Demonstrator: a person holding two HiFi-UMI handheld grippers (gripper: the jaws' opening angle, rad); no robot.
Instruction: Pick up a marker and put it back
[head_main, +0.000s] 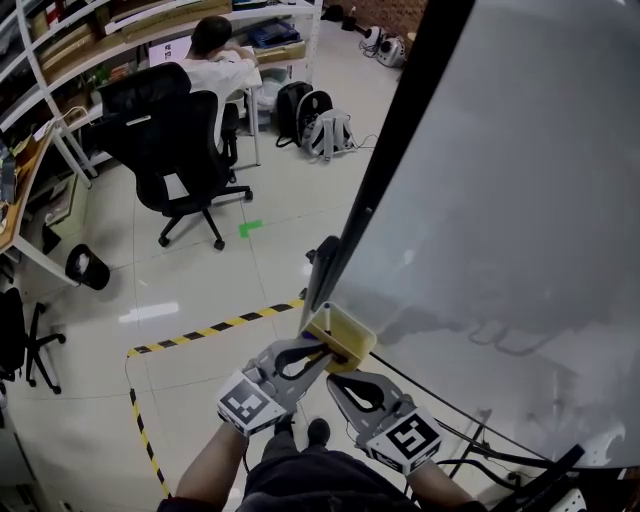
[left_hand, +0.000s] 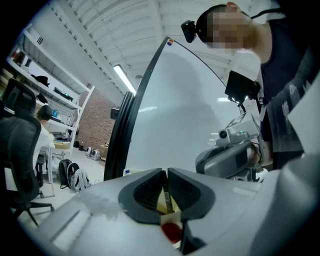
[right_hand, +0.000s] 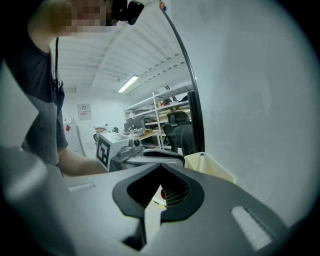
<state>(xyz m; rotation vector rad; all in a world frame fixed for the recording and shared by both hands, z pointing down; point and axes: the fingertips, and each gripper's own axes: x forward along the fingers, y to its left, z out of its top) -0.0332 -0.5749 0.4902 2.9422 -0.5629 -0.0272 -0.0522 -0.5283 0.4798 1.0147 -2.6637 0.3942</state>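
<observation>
"Head view, entries please."

"Item: whiteboard, large, fills the right side. Item: yellow holder, open-topped, fixed at the board's near left edge. Item: left gripper, tips reaching into the holder's near side. Item: right gripper, just beside the left one and nearer, outside the holder."

"Left gripper view, state of the tongs?"

"Left gripper: clenched on a marker, thin and dark, upright between the two pads, with the yellow of the holder behind it. The marker's lower end cannot be made out. A small red patch sits below the jaws; I cannot tell what it is."

"Right gripper view?"

"Right gripper: jaws pressed together at the tips, nothing between them. The yellow holder shows to the right against the whiteboard, with the left gripper's marker cube on the left."

"Remaining stock, far side?"

"Item: black office chair, far left. Item: person seated at a desk beyond it. Item: two backpacks on the floor. Item: yellow-and-black floor tape, running left from the holder."
</observation>
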